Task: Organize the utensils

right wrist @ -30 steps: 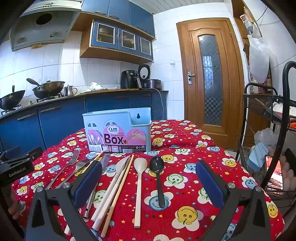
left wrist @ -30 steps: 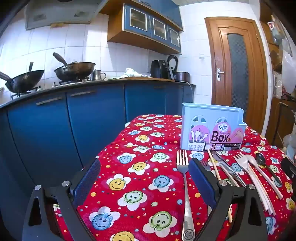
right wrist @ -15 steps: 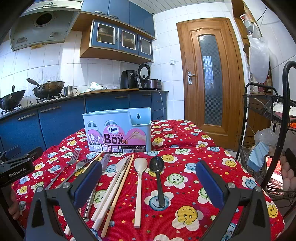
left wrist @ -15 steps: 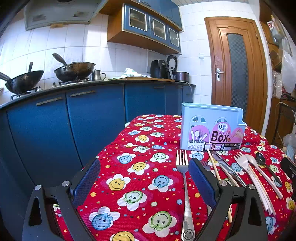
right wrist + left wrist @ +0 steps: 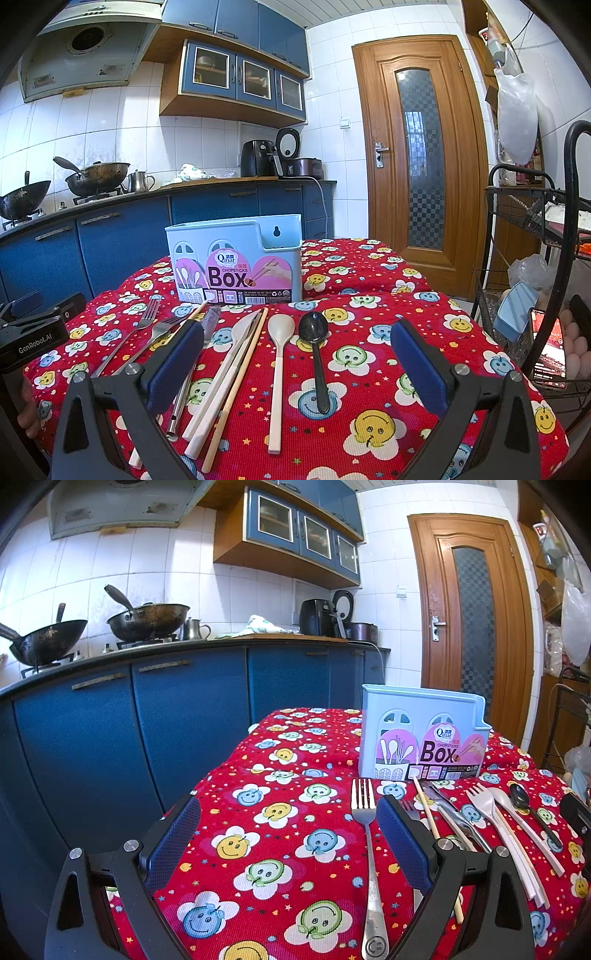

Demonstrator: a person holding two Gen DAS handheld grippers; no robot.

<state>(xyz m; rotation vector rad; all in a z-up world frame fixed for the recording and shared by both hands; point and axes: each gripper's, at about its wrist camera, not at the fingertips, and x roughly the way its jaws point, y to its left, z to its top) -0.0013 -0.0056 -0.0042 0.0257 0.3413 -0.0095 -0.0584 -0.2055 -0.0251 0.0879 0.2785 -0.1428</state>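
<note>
A table under a red tablecloth (image 5: 369,266) with smiley flowers fills both views, its near edge cut off by the frame. At its far side stands a pale blue utensil box (image 5: 236,258); its inside is hidden from both cameras, so its contents cannot be told. In front of the box lies a row of utensils. The right wrist view shows them best: a metal fork (image 5: 125,338), a white knife (image 5: 229,365), a chopstick (image 5: 240,384), a white spoon (image 5: 279,365) and a black spoon (image 5: 316,350), with more pieces partly hidden behind the gripper's finger. Only that view shows a wire rack (image 5: 532,229) at the right. The left gripper (image 5: 288,834) and right gripper (image 5: 295,360) both hover spread wide, holding nothing.
</note>
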